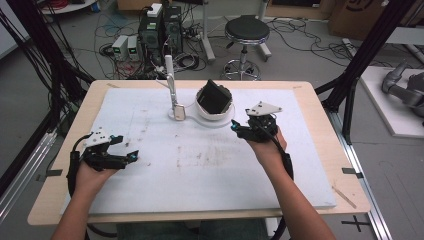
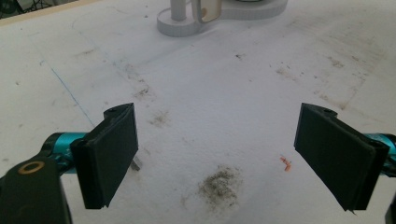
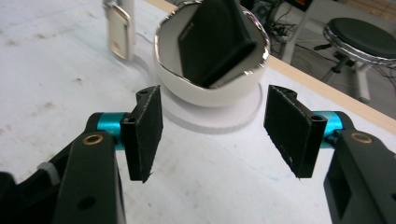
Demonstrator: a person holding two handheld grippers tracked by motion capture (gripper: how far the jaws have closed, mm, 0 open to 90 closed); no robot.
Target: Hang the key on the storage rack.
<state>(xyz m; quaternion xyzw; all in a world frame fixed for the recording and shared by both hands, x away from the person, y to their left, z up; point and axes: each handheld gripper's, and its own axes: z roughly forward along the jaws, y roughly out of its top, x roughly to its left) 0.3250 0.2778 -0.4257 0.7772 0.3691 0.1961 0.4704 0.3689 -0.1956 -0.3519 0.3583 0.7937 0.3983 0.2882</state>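
Right tool (image 1: 235, 126), held in the person's right hand (image 1: 267, 147), hovers just near of the round white bowl (image 3: 210, 95) at the far middle of the tabletop (image 1: 65, 165), its jaws spread wide with nothing between them and its pads clear of the bowl. Inside the bowl a flat black rectangular box (image 1: 214, 97) leans tilted against the wall, one corner rising above the rim. The bowl stands on a flat white base, and just left of it on the same base a slim white upright post (image 1: 171, 82) carries a small cream tag with a metal frame (image 3: 117, 30). Left tool (image 1: 134, 156) rests low at the near left over the stained white foam mat (image 1: 200, 165), well apart from the bowl, its jaws also wide open and empty.
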